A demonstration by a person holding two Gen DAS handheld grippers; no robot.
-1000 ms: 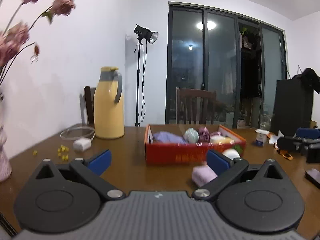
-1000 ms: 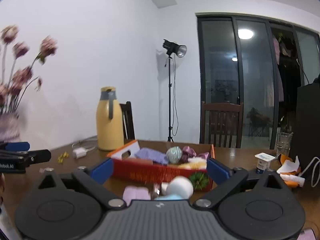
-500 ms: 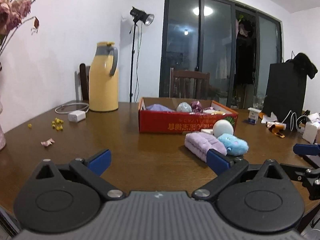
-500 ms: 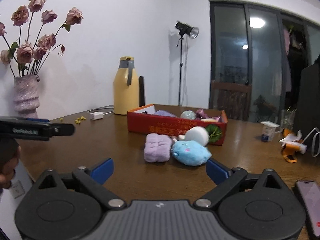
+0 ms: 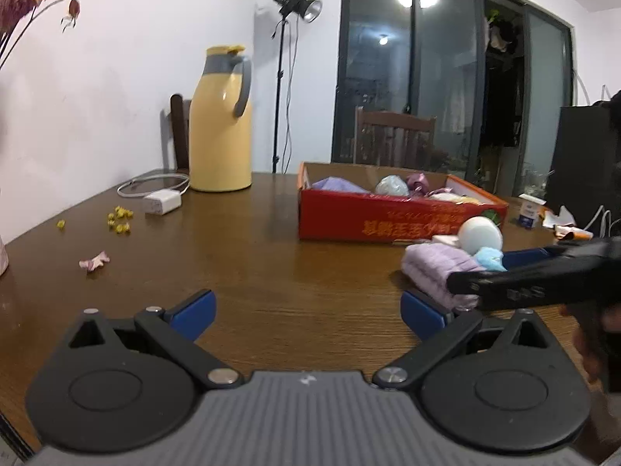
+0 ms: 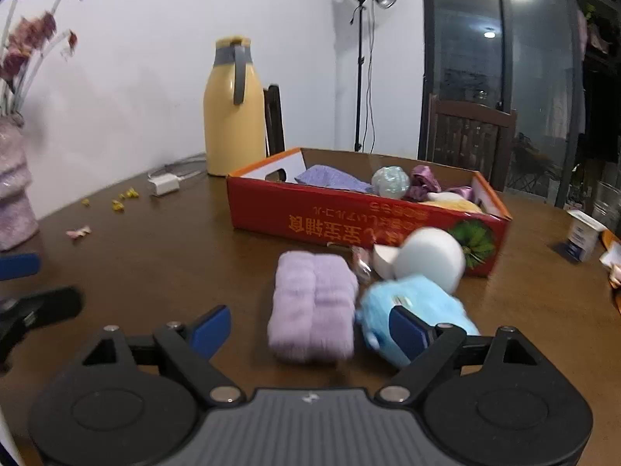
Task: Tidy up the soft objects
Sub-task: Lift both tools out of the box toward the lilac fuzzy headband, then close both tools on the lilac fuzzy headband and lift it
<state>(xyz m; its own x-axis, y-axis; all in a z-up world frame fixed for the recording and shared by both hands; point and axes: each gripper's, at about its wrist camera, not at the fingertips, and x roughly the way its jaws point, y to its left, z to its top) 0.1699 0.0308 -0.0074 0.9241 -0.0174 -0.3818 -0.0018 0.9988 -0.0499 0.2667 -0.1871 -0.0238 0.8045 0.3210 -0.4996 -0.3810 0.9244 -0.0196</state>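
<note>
Lilac towel (image 6: 312, 306) sits between closing right gripper (image 6: 308, 328) jaws, ungripped; centre it first; left gripper (image 5: 306, 310) jaws open, empty

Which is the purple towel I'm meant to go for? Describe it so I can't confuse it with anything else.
Find the red cardboard box on the brown table. Just in front of its long side lie three soft things; the folded lilac towel is leftmost. It is flat, fuzzy and rectangular, unlike the blue plush and white ball beside it.

Right gripper (image 5: 516, 268) arm hides part of blue plush (image 5: 490, 258); flowers (image 6: 35, 39) far left of it blurred, cropped.
</note>
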